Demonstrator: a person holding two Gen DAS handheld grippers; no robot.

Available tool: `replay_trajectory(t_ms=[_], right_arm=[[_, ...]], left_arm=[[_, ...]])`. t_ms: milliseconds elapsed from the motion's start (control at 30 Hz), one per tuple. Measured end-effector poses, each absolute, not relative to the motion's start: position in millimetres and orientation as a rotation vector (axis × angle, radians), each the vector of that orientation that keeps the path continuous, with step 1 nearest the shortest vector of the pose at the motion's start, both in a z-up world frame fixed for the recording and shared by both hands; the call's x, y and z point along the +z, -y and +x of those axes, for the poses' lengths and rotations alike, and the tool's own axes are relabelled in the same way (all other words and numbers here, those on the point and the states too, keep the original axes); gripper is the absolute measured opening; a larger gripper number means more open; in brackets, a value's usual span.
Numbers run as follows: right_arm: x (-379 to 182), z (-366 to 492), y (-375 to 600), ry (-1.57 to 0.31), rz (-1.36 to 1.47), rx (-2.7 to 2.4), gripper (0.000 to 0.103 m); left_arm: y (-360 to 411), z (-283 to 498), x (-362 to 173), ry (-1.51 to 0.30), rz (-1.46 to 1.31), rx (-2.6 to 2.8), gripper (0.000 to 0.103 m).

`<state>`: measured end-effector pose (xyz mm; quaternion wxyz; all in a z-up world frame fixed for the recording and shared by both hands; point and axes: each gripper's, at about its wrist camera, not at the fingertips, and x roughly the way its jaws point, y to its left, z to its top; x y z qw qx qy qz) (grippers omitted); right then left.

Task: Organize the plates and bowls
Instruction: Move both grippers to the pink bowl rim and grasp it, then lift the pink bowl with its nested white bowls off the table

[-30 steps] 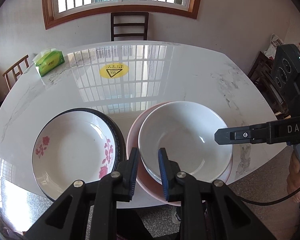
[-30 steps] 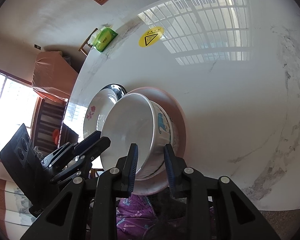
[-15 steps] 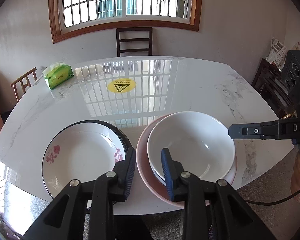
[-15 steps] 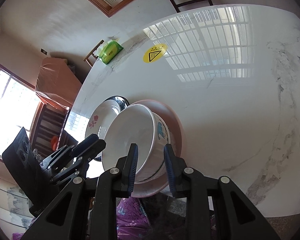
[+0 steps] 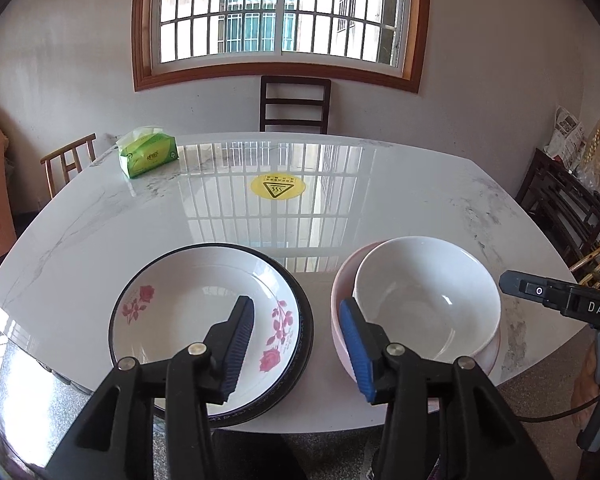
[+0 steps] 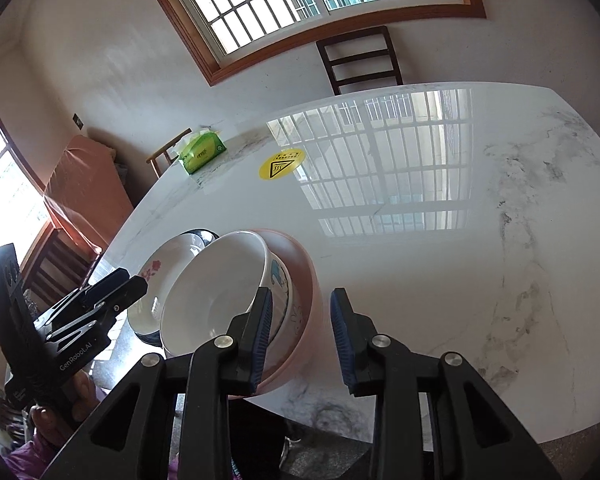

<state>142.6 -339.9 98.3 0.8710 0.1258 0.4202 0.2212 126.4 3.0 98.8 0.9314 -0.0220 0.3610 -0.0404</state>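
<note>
White marble table (image 5: 380, 208) holds stacked dishes — pink bowl (image 6: 308, 300) mostly hidden under white bowl (image 5: 424, 300). Left gripper (image 5: 296, 344) opening, empty; right gripper (image 6: 300, 336) opening too, gripping nothing.

Both grippers draw back from the stacked bowl

The left gripper (image 5: 296, 340) has pulled back toward the near table edge and its jaws are opening, nothing between them, framing the gap between the rose-patterned white plate (image 5: 204, 320) and the white ceramic bowl (image 5: 428, 300). The right gripper (image 6: 300, 336) has rolled more level; its jaws are opening around the pink plate's (image 6: 306, 280) rim.
</note>
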Motion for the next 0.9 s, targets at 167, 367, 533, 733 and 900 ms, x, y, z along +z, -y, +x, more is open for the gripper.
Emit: replay_trajectory(t_ms=[167, 367, 533, 733, 900], right_arm=[[87, 146, 342, -0.905, 0.280, 0.455, 0.030], [75, 155, 342, -0.984, 0.314, 0.480, 0.030], [68, 161, 338, -1.043, 0.302, 0.490, 0.030], [68, 164, 334, -1.086, 0.255, 0.486, 0.031], [67, 169, 336, -1.133, 0.256, 0.493, 0.035]], left_arm=[[-17, 136, 87, -0.831, -0.146, -0.159, 0.046], [-21, 148, 76, -0.911, -0.191, -0.211, 0.046], [-12, 151, 81, -0.940, -0.115, -0.208, 0.046], [-10, 168, 73, -1.097, -0.166, -0.288, 0.046], [-10, 177, 71, -1.174, -0.191, -0.277, 0.048]])
